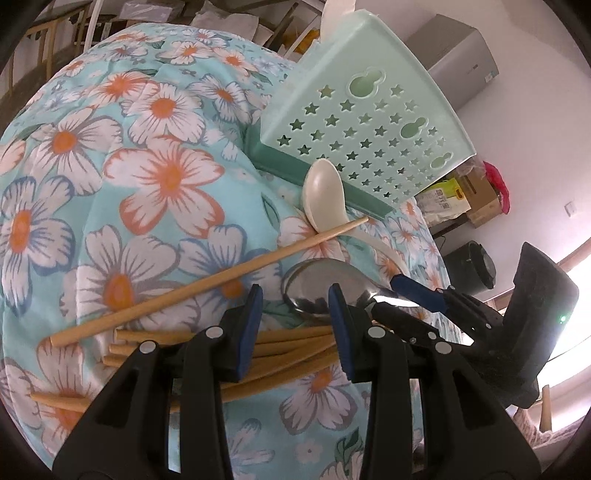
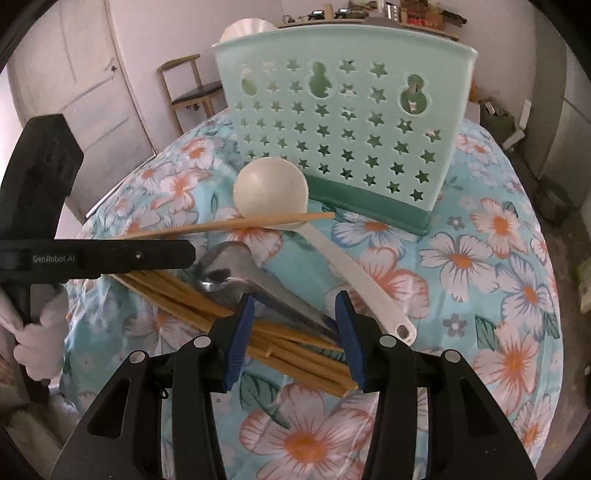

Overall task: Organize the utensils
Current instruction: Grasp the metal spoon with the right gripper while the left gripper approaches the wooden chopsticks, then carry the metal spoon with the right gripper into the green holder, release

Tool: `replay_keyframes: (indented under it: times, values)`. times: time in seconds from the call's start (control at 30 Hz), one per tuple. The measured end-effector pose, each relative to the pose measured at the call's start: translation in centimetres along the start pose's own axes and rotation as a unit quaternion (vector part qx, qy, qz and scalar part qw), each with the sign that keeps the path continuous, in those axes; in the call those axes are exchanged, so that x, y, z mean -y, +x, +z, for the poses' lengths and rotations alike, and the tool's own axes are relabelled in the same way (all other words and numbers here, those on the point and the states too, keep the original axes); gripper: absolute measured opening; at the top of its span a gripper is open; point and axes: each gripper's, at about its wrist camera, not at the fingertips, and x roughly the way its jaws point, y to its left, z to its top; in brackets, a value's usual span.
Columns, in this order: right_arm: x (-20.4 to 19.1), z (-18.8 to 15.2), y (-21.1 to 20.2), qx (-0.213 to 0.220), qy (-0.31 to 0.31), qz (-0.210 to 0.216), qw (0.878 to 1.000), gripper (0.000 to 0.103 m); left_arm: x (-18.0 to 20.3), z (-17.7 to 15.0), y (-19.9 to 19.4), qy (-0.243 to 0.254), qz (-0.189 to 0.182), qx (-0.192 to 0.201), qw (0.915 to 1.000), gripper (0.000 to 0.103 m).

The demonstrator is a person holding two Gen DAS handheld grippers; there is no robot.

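A mint-green utensil holder (image 1: 369,122) (image 2: 343,122) with star-shaped holes stands upright at the back of the table. In front of it lies a white plastic spoon (image 1: 325,195) (image 2: 271,188), and a single chopstick (image 1: 207,284) (image 2: 229,225) rests across it. A metal spoon (image 1: 314,284) (image 2: 229,266) lies on a pile of wooden chopsticks (image 1: 291,343) (image 2: 295,354). My left gripper (image 1: 295,325) is open, straddling the pile just short of the metal spoon's bowl. My right gripper (image 2: 295,325) is open around the metal spoon's handle, with no pad pressing on it.
The flowered tablecloth (image 2: 480,266) covers a round table that drops off on all sides. The left gripper's finger (image 2: 110,254) reaches in from the left, held by a gloved hand (image 2: 37,332). A wooden chair (image 2: 188,85) stands behind the table. Something white (image 2: 247,27) sticks out of the holder.
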Motion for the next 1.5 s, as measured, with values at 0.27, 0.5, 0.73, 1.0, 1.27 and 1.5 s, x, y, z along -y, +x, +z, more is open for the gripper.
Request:
replay_keyframes:
  times: [0.27, 0.5, 0.73, 1.0, 1.27, 1.5]
  values:
    - [-2.4, 1.2, 1.3, -0.001, -0.072, -0.034, 0.997, 0.043, -0.4, -0.5, -0.3, -0.003, -0.007, 0.007, 0.9999, 0.034]
    - [-4.3, 1.4, 2.1, 0.008, -0.116, -0.054, 0.992, 0.017, -0.2, -0.9, -1.2, 0.001, -0.005, 0.027, 0.9996, 0.035]
    - [-1.4, 1.3, -0.7, 0.024, -0.046, -0.008, 0.999, 0.004, 0.3, -0.3, -3.8, 0.011, -0.017, 0.071, 0.9973, 0.036]
    - [0.7, 0.6, -3.1, 0.026, 0.035, 0.094, 0.995, 0.004, 0.5, -0.3, -4.4, 0.004, -0.027, 0.076, 0.9967, 0.036]
    - [2.9, -0.2, -2.3, 0.018, 0.162, 0.249, 0.955, 0.004, 0.1, -0.8, -5.6, -0.015, -0.055, 0.079, 0.9952, 0.042]
    - [4.5, -1.6, -0.1, 0.001, 0.248, 0.349, 0.904, 0.004, 0.8, -0.5, -6.9, -0.016, -0.092, 0.092, 0.9914, 0.049]
